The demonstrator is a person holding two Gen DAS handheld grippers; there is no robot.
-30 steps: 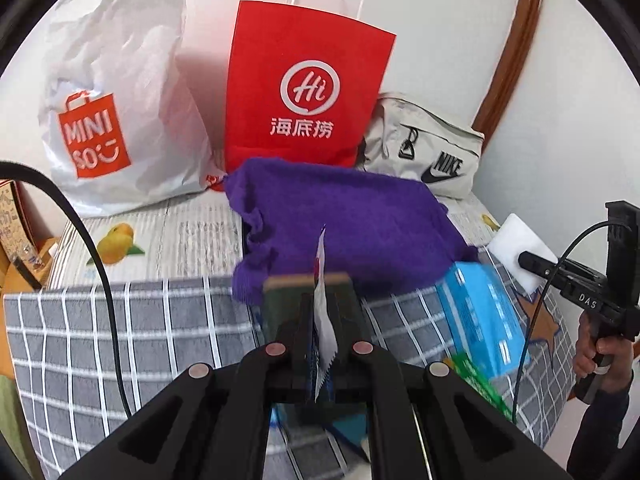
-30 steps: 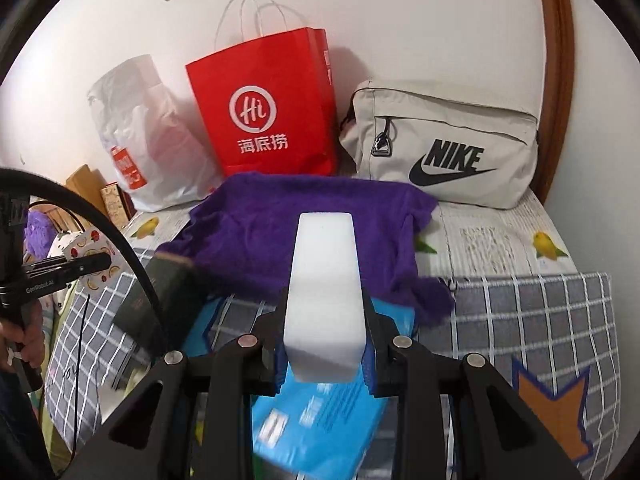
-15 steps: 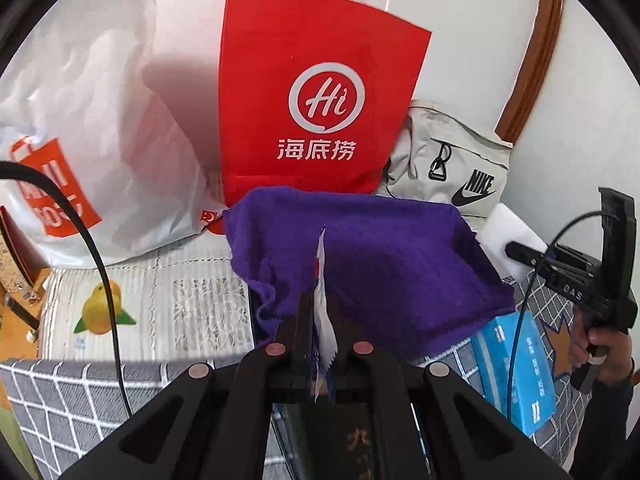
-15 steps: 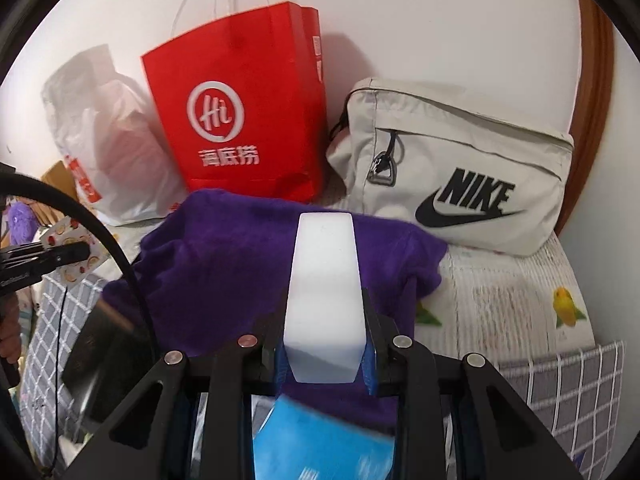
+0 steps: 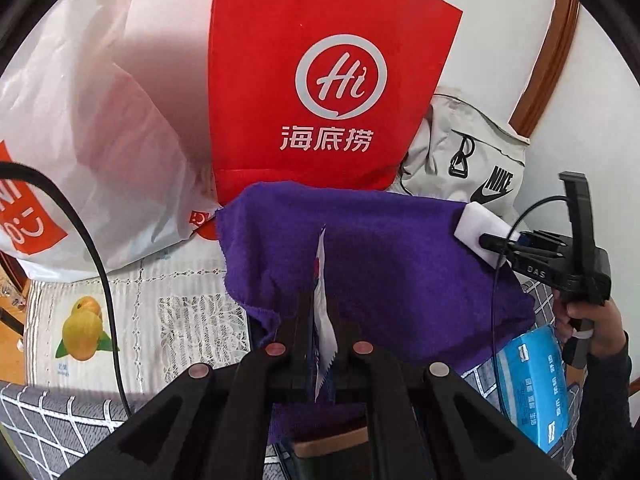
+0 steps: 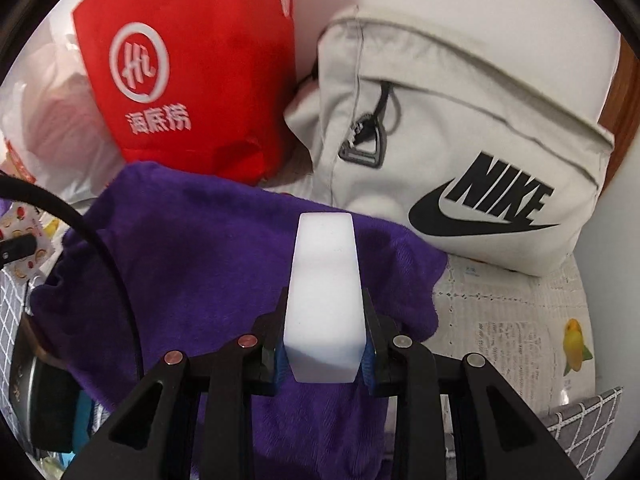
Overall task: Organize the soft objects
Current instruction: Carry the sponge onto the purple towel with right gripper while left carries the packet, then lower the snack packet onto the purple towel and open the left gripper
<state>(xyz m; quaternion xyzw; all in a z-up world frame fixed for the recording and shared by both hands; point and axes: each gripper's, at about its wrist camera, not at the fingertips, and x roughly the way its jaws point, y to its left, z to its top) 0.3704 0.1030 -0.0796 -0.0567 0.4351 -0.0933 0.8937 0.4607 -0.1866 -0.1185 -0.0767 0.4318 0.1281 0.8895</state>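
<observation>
A purple towel (image 5: 380, 256) lies spread on the surface in front of a red paper bag (image 5: 320, 80) and a beige Nike bag (image 6: 460, 152). My left gripper (image 5: 322, 320) is shut on a thin white sachet (image 5: 322, 280) held edge-on above the towel's near side. My right gripper (image 6: 324, 336) is shut on a white sponge block (image 6: 324, 280), which sticks out forward over the purple towel (image 6: 240, 264) towards the Nike bag. In the left wrist view the right gripper (image 5: 500, 248) with the sponge (image 5: 478, 232) hangs over the towel's right corner, held by a hand (image 5: 592, 320).
A white Miniso plastic bag (image 5: 92, 140) leans at the back left. A blue tissue pack (image 5: 536, 384) lies right of the towel. A lemon-print cloth (image 5: 120, 320) and a grey checked cover (image 5: 60, 416) lie underneath. A brown curved wooden frame (image 5: 548, 60) lines the wall at right.
Both grippers have moved forward towards the bags, which now loom larger. The sponge has come over the towel's right side. The blue pack has slid out of the right wrist view.
</observation>
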